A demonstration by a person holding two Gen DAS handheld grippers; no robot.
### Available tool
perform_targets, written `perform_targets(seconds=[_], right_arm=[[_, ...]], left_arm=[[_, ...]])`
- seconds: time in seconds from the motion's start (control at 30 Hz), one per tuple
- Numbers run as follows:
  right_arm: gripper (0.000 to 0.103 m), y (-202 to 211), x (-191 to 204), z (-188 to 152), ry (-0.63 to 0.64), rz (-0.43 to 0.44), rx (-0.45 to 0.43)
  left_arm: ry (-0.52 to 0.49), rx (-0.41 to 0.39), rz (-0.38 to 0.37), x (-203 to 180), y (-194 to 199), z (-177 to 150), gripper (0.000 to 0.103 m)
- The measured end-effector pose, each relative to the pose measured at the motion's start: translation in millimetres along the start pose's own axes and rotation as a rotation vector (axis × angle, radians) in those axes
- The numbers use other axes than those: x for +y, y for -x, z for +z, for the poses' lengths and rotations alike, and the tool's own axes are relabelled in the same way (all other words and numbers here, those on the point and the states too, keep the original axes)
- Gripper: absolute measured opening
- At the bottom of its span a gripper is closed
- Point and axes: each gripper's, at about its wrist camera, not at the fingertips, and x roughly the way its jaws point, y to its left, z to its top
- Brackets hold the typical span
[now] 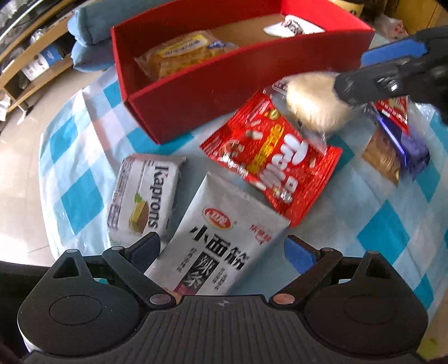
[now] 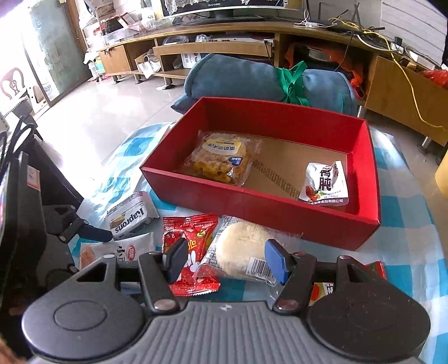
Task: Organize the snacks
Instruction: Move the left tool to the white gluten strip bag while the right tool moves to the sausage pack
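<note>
A red box (image 2: 252,204) (image 1: 212,92) stands on the checked table and holds a yellow pastry pack (image 2: 218,159) (image 1: 182,53) and a small white pouch (image 2: 324,182) (image 1: 294,26). My right gripper (image 2: 226,259) is open around a clear-wrapped pale round cake (image 2: 240,247) (image 1: 313,103), which lies over a red snack bag (image 2: 190,246) (image 1: 268,159). My left gripper (image 1: 221,249) is open over a white noodle-snack pack (image 1: 221,246) (image 2: 128,249). A white Kaprons wafer pack (image 1: 145,196) (image 2: 130,215) lies to its left.
A dark blue pack (image 1: 403,145) and a brown pack (image 1: 380,156) lie at the table's right side in the left wrist view. A rolled blue blanket (image 2: 252,78) lies behind the box. A wooden TV bench (image 2: 280,36) lines the far wall.
</note>
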Motion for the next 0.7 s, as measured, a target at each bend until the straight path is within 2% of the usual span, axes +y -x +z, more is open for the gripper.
perform_targets(seconds=[0.23,0.43,0.5,0.6,0.7], right_arm=[[0.056,7,0,0,0.005,0.014,-0.012],[0.056,14,2,-5,0.01,0.014,-0.015],[0.056,17,5,-11,0.007,0.021,-0.007],[0.056,21,14,-29,0.012,0.034,0.022],[0.056,23,33,-55,0.046,0.043,0.079]], left_arm=[[0.073,0.082,-0.022,9,-7,-20,0.097],[0.188,0.062,-0.036,9,2,-40,0.077],[0.199,0.049,-0.034,8,5,-44,0.066],[0.226,0.039,-0.024,6,11,-48,0.059],[0.252,0.034,-0.01,10,12,-50,0.056]])
